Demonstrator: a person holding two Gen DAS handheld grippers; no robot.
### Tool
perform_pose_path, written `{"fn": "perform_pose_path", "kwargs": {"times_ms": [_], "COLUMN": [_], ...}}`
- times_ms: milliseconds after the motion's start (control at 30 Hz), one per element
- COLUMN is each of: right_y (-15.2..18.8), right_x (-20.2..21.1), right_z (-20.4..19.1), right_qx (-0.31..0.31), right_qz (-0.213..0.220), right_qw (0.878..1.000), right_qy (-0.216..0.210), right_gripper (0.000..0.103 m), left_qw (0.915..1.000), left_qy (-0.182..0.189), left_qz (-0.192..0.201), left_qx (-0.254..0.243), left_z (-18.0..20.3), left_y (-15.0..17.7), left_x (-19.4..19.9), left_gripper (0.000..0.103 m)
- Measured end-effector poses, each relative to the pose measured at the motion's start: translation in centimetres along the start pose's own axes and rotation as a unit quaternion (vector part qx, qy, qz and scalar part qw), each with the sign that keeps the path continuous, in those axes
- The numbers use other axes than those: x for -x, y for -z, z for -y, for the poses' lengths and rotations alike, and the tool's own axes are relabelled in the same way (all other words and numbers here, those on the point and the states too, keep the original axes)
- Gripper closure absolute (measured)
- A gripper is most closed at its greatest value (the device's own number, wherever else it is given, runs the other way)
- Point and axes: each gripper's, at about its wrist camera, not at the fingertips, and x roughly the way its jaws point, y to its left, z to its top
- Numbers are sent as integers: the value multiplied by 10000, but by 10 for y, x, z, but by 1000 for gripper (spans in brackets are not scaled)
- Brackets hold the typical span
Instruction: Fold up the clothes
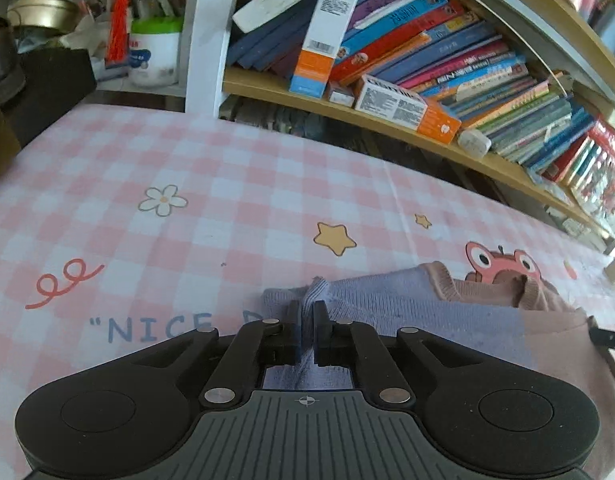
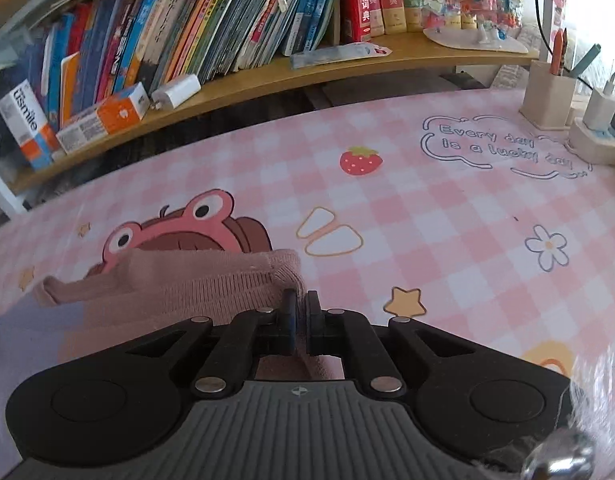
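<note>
Your left gripper (image 1: pixel 306 314) is clamped on a ridge of the lavender part of the sweater (image 1: pixel 387 308), with the knit pinched between the two fingers. Your right gripper (image 2: pixel 301 304) is clamped on the pink end of the sweater (image 2: pixel 179 288), at its ribbed edge. The sweater lies on the mat (image 1: pixel 227 184), directly ahead of both grippers, lavender on your left side and pink on your right, with its far edge overlapping the printed frog (image 2: pixel 175 224). Beyond the sweater, the pink checked mat carries a star (image 1: pixel 334 238), a strawberry (image 2: pixel 360 161) and a flower (image 1: pixel 163 199). At the far edge of the mat, a low wooden shelf (image 1: pixel 387 124) holds leaning books (image 1: pixel 447 52) and small boxes (image 1: pixel 407 106).
</note>
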Motion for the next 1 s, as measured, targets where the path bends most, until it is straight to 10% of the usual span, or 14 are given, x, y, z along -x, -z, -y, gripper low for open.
{"fn": "perform_pose_path", "kwargs": {"times_ms": [200,367,467,1000], "right_y": [-2,-5,-6,33], "right_x": [-2,3,15,76], "right_z": [4,4,14,36], "right_qx": [27,121,-83,-81], "right_qz": [-64,-63,89,204], "right_qw": [9999,9994,9994,9997], "right_qy": [-75,304,317,107], "right_gripper": [96,69,68,66], "left_qw": [9999,9998,9996,9937], "left_qy": [6,52,-273,-495], "left_qz": [-15,-159,29,366], "left_qx": [-133,-117,34,936], "left_z": [1,-5,-16,-37], "left_y": [-1,-11,-13,43], "left_x": [-3,1,16,95], "left_gripper": [92,85,43,42]}}
